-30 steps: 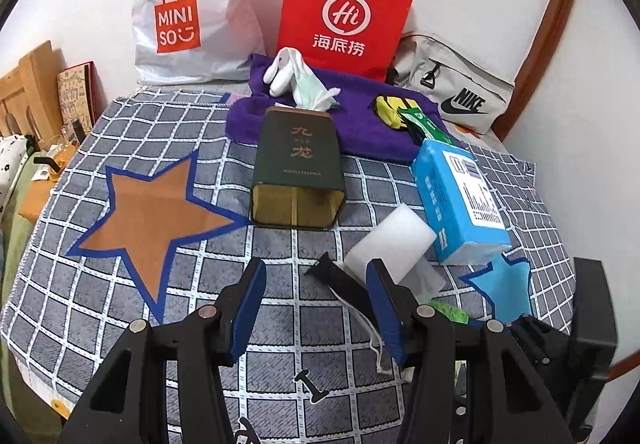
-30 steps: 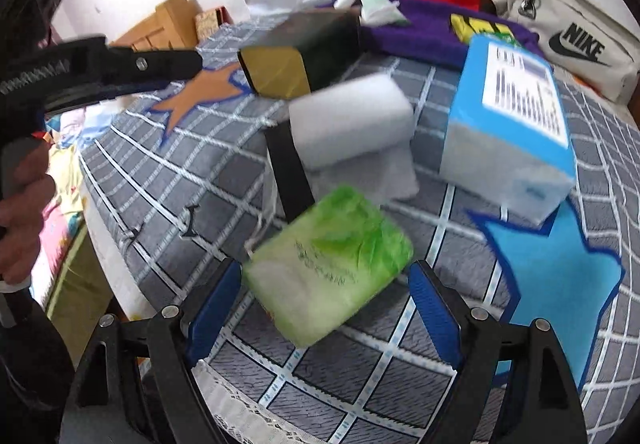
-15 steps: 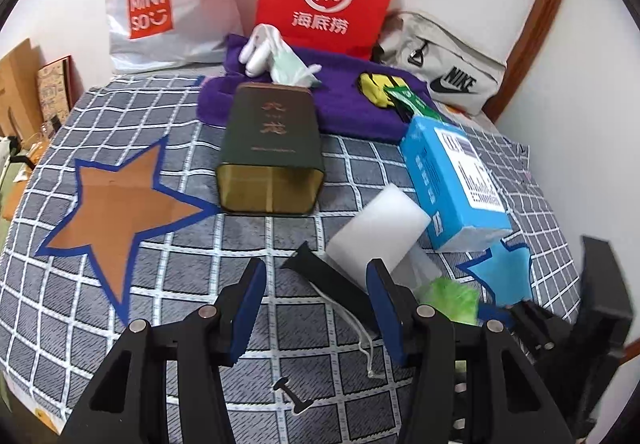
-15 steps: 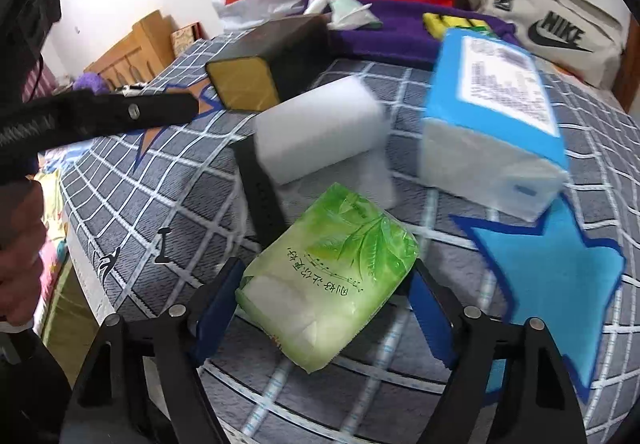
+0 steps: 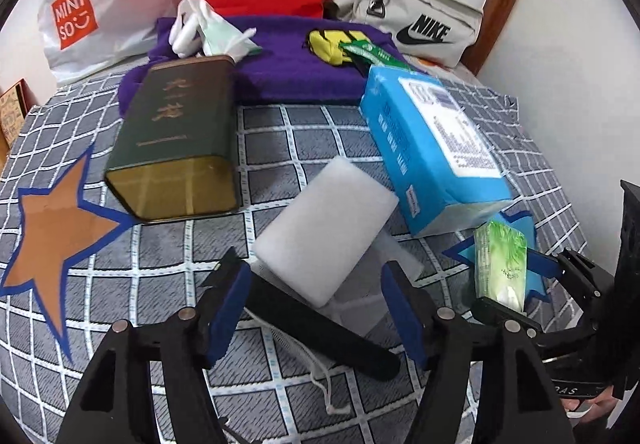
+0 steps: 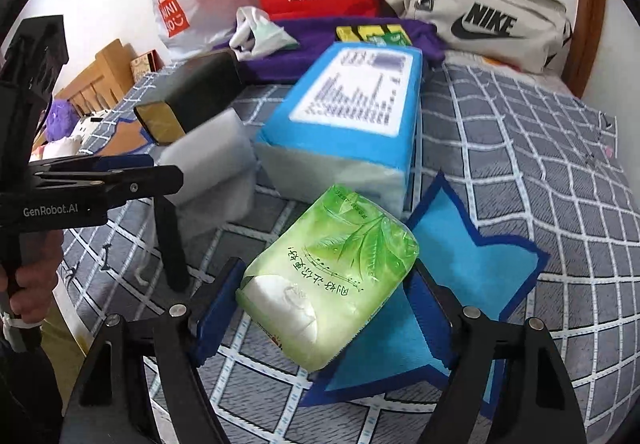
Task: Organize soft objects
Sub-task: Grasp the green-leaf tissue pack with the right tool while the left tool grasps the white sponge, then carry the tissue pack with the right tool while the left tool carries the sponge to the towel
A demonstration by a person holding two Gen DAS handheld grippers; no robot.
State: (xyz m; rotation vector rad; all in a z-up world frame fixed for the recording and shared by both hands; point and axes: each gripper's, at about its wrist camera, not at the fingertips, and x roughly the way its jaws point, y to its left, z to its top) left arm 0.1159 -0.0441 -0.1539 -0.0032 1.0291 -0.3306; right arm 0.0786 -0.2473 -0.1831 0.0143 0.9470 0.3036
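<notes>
The left claw (image 5: 316, 304) is pointed steeply down and its two blue pads are being opened; nothing is pressed between them. The right claw (image 6: 320, 308) is also tilted steeply down, and a green soft pack (image 6: 328, 280) is squeezed between its blue pads. The left claw's handle is gripped by a hand (image 6: 30, 284), seen in the right wrist view.
</notes>
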